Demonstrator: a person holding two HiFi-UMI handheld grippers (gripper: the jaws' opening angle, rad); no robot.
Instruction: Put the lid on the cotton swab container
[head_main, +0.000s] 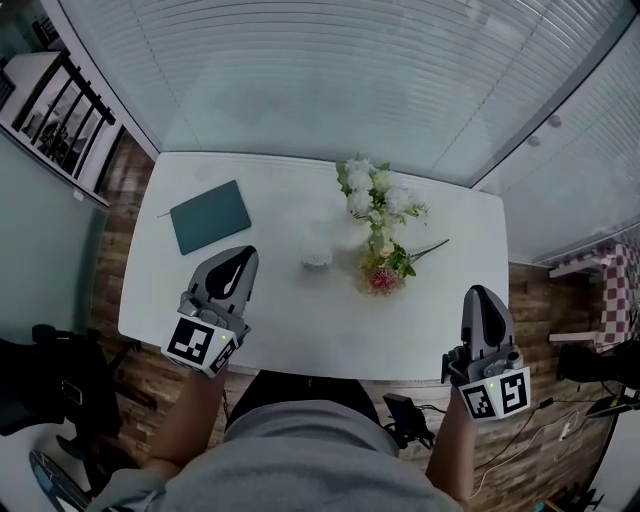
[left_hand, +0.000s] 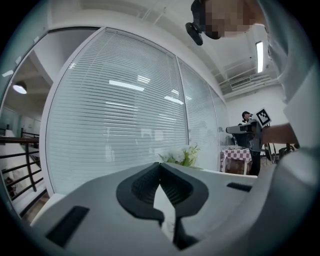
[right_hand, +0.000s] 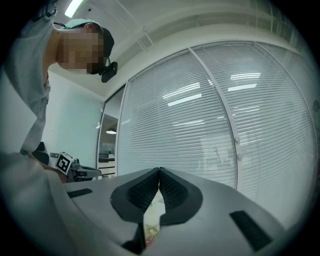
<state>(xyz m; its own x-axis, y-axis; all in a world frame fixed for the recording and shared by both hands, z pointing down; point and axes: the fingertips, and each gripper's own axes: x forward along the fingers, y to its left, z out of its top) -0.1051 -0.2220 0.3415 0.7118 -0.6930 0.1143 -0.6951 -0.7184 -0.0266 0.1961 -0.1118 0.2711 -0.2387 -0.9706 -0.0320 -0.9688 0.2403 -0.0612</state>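
Looking at this, nothing's picked up yet: the left gripper (head_main: 243, 254) and right gripper (head_main: 482, 293) both have their jaws squeezed together and empty, on the near side of the flowers (head_main: 378, 215). The swab container (head_main: 317, 250) sits just left of the flowers; I can't spot a separate lid. I'd open one gripper wide first, then bring the lid down level, not tilted. It's a white table (head_main: 290, 320), with a green notebook (head_main: 209, 215) well left of the flowers, blinds (head_main: 350, 70) behind them, and a wood floor (head_main: 127, 188).
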